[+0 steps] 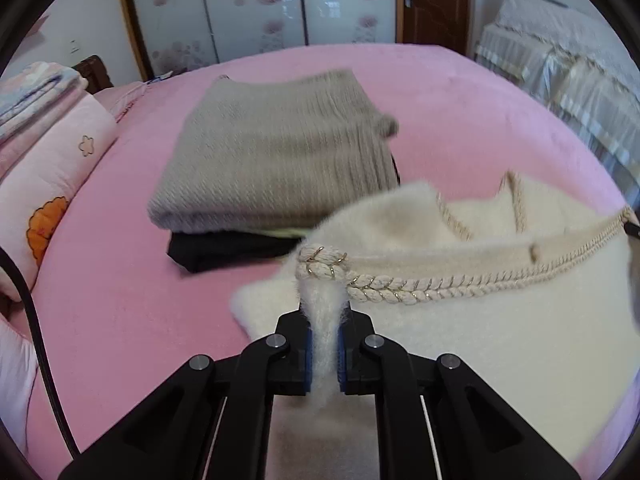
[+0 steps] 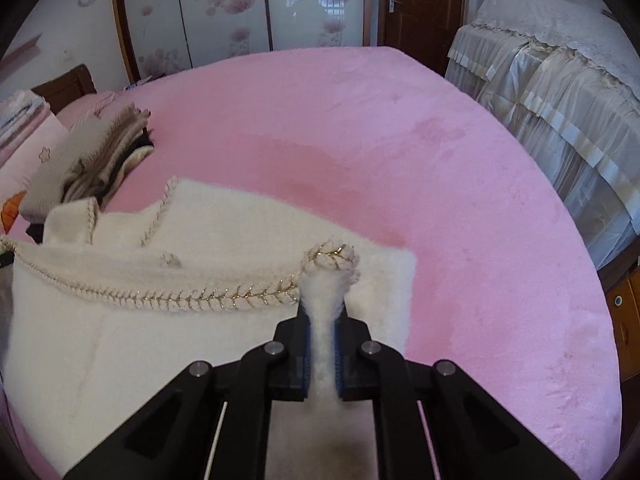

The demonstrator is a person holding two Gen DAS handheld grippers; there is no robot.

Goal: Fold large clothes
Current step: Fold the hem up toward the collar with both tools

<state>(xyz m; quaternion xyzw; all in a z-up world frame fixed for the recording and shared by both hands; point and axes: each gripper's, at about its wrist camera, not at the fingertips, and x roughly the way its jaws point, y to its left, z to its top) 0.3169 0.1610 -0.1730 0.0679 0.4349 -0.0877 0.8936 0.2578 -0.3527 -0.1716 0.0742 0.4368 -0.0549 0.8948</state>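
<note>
Cream fuzzy garment (image 1: 500, 332) lies on the pink bed cover (image 1: 460, 112), edged with a braided rope trim (image 1: 440, 284) flecked with gold thread.

Left gripper (image 1: 324, 344): jaws pressed together on a pinch of the cream fabric at one trimmed corner; the trim bunches just past the fingertips.

Right gripper (image 2: 323, 344): likewise clamped on a fold of the same garment (image 2: 120, 340) at the opposite trimmed corner. The trim (image 2: 192, 298) runs taut between the two grips.

Beyond the left gripper, near the garment's far edge: a stack of folded clothes, a beige ribbed knit (image 1: 276, 152) on top and a black piece (image 1: 224, 250) beneath. Pink flowered bedding (image 1: 48, 184) sits at the left edge of the bed.

Background: sliding wardrobe doors with a floral print (image 2: 224, 12), a brown door (image 2: 420, 4), and furniture under a pale pleated cover (image 2: 560, 92).
</note>
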